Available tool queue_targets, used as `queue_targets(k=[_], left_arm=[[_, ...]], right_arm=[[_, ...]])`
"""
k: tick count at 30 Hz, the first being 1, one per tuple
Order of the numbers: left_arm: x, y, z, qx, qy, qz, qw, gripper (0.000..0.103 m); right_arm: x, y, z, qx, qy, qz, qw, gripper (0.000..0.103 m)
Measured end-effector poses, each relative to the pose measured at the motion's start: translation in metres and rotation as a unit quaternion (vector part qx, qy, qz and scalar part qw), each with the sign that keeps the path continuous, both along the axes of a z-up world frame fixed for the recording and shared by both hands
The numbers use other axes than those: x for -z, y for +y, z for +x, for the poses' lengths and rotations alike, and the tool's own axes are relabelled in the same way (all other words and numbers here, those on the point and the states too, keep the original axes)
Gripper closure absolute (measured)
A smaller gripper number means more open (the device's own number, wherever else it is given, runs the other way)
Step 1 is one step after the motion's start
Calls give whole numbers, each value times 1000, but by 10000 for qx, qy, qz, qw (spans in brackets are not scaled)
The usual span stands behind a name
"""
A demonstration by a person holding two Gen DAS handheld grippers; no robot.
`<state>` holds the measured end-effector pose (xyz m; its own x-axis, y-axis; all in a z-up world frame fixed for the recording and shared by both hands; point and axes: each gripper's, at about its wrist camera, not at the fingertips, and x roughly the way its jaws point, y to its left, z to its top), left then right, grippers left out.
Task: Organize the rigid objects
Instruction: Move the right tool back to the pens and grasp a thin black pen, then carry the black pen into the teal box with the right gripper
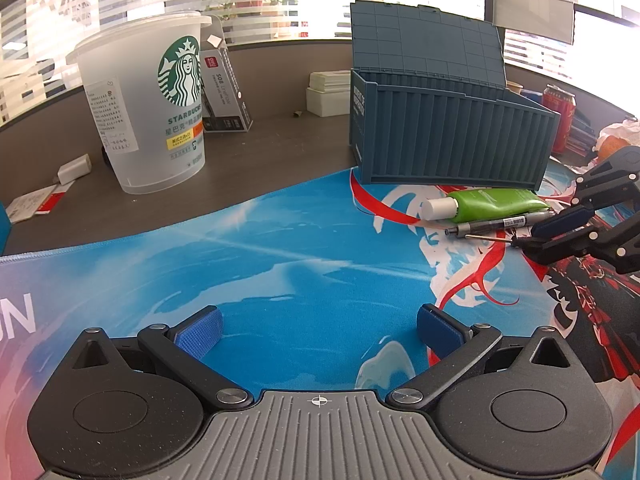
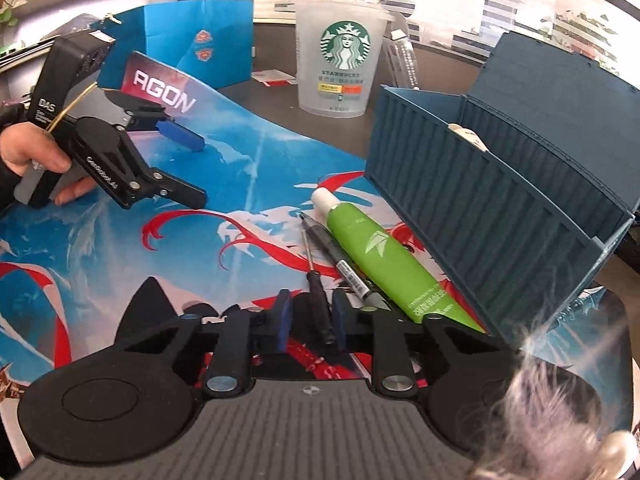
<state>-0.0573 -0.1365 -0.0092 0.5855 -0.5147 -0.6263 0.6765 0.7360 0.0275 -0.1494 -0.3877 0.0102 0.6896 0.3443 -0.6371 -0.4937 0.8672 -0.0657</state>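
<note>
The plastic cup (image 2: 340,60) reads "STARBUCKS" under its green logo; the desk mat (image 2: 160,92) shows "AGON"; the left gripper's body (image 2: 44,106) reads "DAS".

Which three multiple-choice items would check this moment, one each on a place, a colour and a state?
1. Where does the green tube lie?
A. Inside the Starbucks cup
B. On the mat beside the blue container box
C. On top of the box lid

2. What colour is the tube's cap?
A. White
B. Red
C. Black

3. How do the left tongs stand?
A. Shut on the pen
B. Shut on the cup
C. Open, nothing between them

Answers:
1 B: the tube rests on the printed mat along the wall of the blue container box.
2 A: the cap shows white against the green body.
3 C: their blue pads stand wide apart over bare mat, while the right tongs sit around the small screwdriver, next to the pen.
</note>
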Motion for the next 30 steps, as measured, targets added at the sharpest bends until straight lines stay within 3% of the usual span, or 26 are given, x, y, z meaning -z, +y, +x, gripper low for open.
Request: queue_targets(k=[2,11,15,30], left_arm=[[0,0,0,0,1,0,10000,0],[0,0,0,0,0,0,10000,0],[0,0,0,0,0,1,10000,0],[0,0,0,0,0,1,10000,0]], right_arm=[[0,-1,2,-14,105,130,9999,92],[-10,7,18,-190,597,-54,9980,94],[-18,18,11,-467,568,-329,9968,94],[-80,13,16,-661,181,-1039,9922,94]])
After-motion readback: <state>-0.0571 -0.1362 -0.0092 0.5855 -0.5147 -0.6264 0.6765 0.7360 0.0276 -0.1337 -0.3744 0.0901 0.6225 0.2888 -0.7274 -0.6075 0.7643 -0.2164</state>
